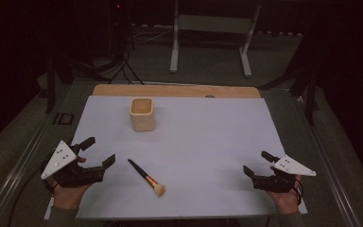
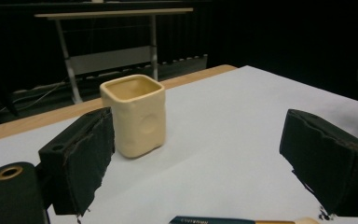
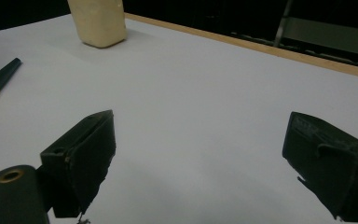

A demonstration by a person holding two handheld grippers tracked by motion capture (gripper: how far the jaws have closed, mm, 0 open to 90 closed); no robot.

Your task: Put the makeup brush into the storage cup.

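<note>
Resting at the bottom corners, left gripper (image 1: pixel 97 152) and right gripper (image 1: pixel 258 163) gape empty; cream square ceramic cup (image 1: pixel 142 114) and black-handled makeup brush (image 1: pixel 146 178) seem untouched

The white sheet (image 1: pixel 208 142) covers nearly the whole wooden table (image 1: pixel 175 90); only a strip of tabletop shows along the far edge. The cream square ceramic cup (image 1: pixel 142 114) stands upright on the sheet, far side, left of centre. The black-handled makeup brush w/ tan bristles (image 1: pixel 146 178) lies flat nearer the person, well apart from the cup, handle pointing far-left, bristles near-right. Left gripper (image 1: pixel 105 153) sits at the near-left edge, just left of the brush; right gripper (image 1: pixel 258 162) at the near-right corner. A metal-legged frame (image 1: pixel 211 35) stands beyond the table.
</note>
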